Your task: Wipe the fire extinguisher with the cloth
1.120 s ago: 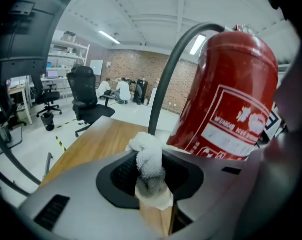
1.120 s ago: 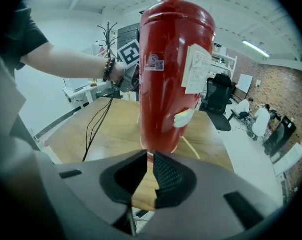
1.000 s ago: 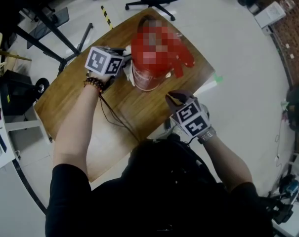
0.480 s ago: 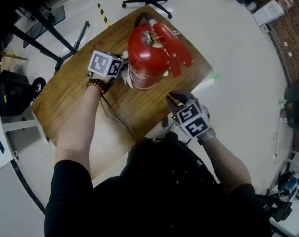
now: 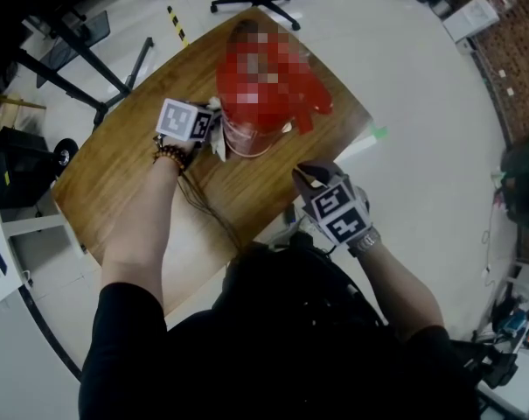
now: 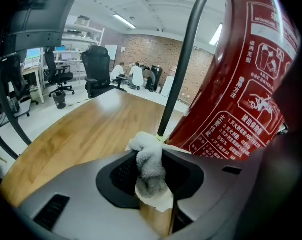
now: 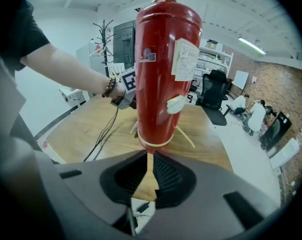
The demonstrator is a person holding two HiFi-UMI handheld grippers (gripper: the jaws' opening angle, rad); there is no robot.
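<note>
Left tongs (image 6: 151, 173) clenched on white cloth (image 6: 147, 151) at upright fire extinguisher's (image 7: 160, 79) lower side, on tabletop (image 5: 124, 182) | right tongs (image 7: 148, 176) slightly parted, empty, near extinguisher | risk: sideways wiping pressure could tip the unbraced extinguisher

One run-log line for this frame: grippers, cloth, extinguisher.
left gripper: shut on cloth | cloth: low beside fire extinguisher, contact unclear | right gripper: open, empty | fire extinguisher: upright on table
</note>
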